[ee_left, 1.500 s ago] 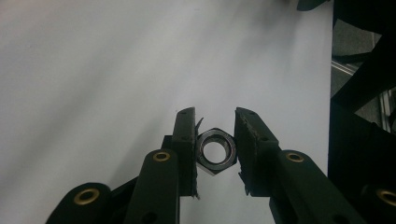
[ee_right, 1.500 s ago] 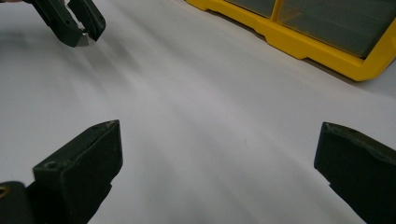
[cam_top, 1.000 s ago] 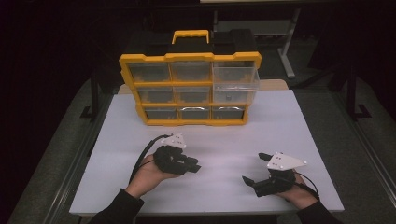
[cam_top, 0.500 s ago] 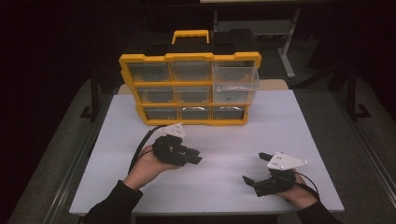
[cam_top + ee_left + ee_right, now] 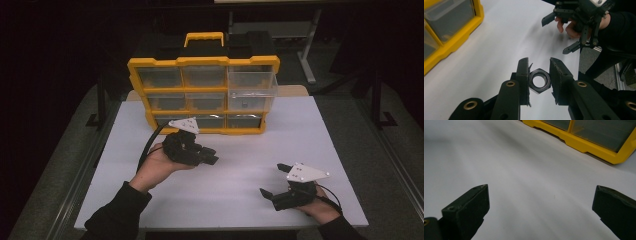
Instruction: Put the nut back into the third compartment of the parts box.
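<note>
Left gripper [image 5: 212, 156] clamped on black hex nut [image 5: 539, 81], nut pinched flat-to-flat between both jaws, lifted off white tabletop [image 5: 240, 145], just near of yellow drawer organizer [image 5: 202, 95]. Right gripper [image 5: 272, 179] released, jaws spread wide, nothing between; rests low at near right of tabletop. Organizer's upper right clear drawer [image 5: 251, 91] pulled out.

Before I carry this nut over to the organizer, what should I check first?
1. Nut clamped between the left gripper pads: ok.
2. Nut clear of the table: ok, it hangs above the surface.
3. Top-right drawer of the organizer pulled out: ok.
4. Space inside that drawer: cannot tell; something dark lies in it.
5. Right gripper open, holding nothing and out of the path: ok.
</note>
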Demonstrator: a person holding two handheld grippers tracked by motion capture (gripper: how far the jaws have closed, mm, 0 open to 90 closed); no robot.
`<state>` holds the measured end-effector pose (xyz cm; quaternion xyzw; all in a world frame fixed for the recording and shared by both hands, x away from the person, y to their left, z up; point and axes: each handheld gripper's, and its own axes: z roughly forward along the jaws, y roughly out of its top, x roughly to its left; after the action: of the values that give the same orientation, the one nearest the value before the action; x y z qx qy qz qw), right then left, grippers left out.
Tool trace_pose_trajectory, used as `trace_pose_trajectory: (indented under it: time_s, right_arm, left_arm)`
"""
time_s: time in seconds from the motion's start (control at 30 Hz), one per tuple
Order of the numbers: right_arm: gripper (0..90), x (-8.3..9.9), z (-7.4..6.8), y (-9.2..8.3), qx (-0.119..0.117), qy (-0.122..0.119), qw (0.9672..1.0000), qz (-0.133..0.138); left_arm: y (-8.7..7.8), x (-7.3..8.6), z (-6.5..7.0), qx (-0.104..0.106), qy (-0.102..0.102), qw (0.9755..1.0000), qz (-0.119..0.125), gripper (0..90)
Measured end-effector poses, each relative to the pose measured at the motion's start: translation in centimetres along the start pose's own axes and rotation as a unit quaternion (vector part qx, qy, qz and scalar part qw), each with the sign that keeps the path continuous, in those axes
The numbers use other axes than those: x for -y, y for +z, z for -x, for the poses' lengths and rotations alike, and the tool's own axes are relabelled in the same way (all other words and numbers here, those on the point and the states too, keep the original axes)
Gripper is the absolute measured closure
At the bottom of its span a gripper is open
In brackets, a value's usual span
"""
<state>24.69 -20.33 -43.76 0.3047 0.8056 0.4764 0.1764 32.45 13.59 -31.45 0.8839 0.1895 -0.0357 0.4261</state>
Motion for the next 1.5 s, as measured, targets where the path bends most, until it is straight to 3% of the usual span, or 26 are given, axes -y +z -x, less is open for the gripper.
trace_pose_trajectory:
  time_s: [0.17, 0.67, 1.23, 1.5]
  right_arm:
    - [0.6, 0.0, 0.0, 0.0, 0.001, 0.001, 1.0, 0.001]
    - [0.6, 0.0, 0.0, -0.1, -0.001, 0.005, 1.0, 0.0]
    - [0.6, 0.0, 0.0, -0.1, -0.001, 0.006, 1.0, 0.001]
    - [0.7, 0.0, 0.0, -0.1, -0.001, 0.006, 1.0, 0.0]
  left_arm:
    - [-0.6, -1.0, 0.0, 0.0, -0.004, 1.0, 0.009, 70.0]
    - [-3.2, -5.2, -0.5, 0.002, 0.01, 0.9997, 0.023, 70.0]
    - [-4.6, -9.4, -0.8, 0.004, 0.017, 0.9988, 0.045, 70.0]
    - [-5.2, -11.7, -0.5, -0.001, 0.03, 0.9981, 0.053, 70.0]
